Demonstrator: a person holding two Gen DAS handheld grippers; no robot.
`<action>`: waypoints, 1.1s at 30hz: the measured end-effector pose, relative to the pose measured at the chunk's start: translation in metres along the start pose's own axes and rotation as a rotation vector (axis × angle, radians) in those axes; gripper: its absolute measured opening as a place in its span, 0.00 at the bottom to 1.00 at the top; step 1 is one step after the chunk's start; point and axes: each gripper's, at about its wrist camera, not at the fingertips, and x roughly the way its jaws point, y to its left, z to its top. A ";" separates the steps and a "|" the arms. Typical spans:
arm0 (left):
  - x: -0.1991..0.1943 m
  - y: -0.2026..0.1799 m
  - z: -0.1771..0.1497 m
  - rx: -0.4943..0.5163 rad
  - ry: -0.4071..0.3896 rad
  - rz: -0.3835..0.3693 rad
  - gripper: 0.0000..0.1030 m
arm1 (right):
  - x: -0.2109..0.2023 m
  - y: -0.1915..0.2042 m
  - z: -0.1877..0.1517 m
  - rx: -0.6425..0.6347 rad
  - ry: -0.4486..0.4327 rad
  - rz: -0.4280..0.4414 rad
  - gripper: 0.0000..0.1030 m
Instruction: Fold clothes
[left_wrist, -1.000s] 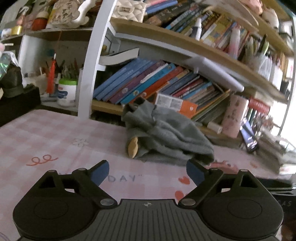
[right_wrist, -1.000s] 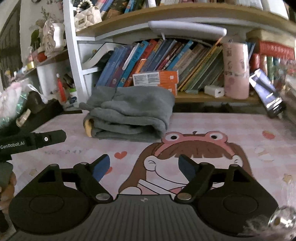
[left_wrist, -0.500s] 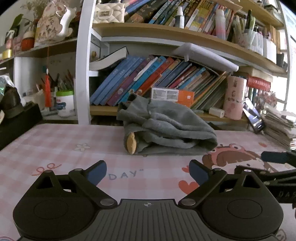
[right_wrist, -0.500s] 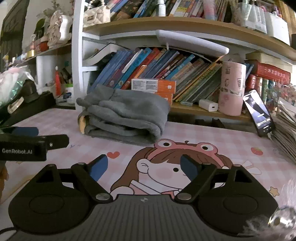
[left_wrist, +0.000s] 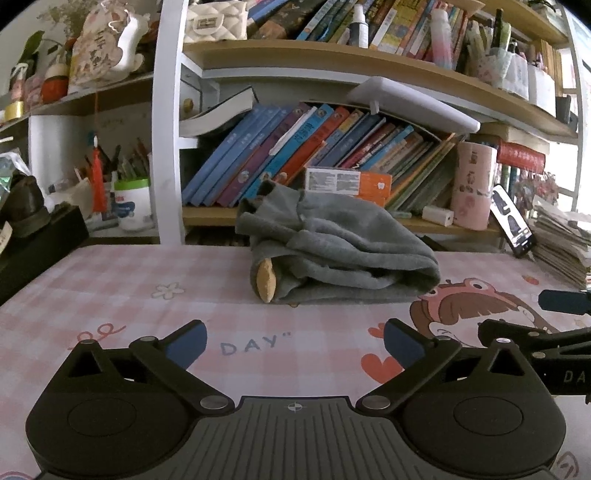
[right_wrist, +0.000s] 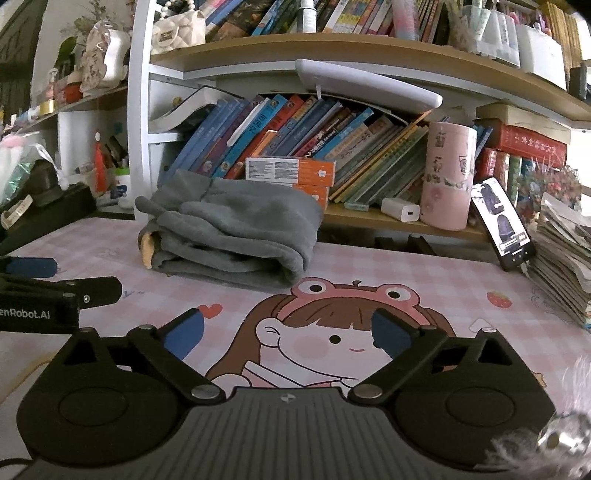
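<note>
A folded grey fleece garment (left_wrist: 340, 251) lies in a bundle at the far edge of the pink cartoon desk mat (left_wrist: 110, 288), against the bookshelf; a tan patch shows at its left end. It also shows in the right wrist view (right_wrist: 236, 236). My left gripper (left_wrist: 293, 341) is open and empty, low over the mat, well short of the garment. My right gripper (right_wrist: 288, 330) is open and empty, over the cartoon girl print. Each gripper shows at the edge of the other's view.
A bookshelf (right_wrist: 332, 48) full of leaning books stands right behind the garment. A pink cylinder (right_wrist: 448, 177), a white charger (right_wrist: 400, 214) and a propped phone (right_wrist: 502, 225) sit at the back right. A paper stack (right_wrist: 561, 258) lies at right; a black box (left_wrist: 40, 240) at left.
Both grippers have levelled out and drawn back slightly from the garment, staying open. The garment has not moved.
</note>
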 end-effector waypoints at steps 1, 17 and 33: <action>0.000 0.000 0.000 -0.003 0.000 0.002 1.00 | 0.000 0.000 0.000 -0.001 0.000 -0.001 0.96; 0.001 -0.002 0.000 0.012 0.009 0.010 1.00 | 0.000 0.001 0.000 -0.009 -0.002 0.000 0.96; 0.001 -0.003 -0.001 0.011 0.009 0.001 1.00 | -0.001 0.002 0.000 -0.009 -0.001 0.003 0.96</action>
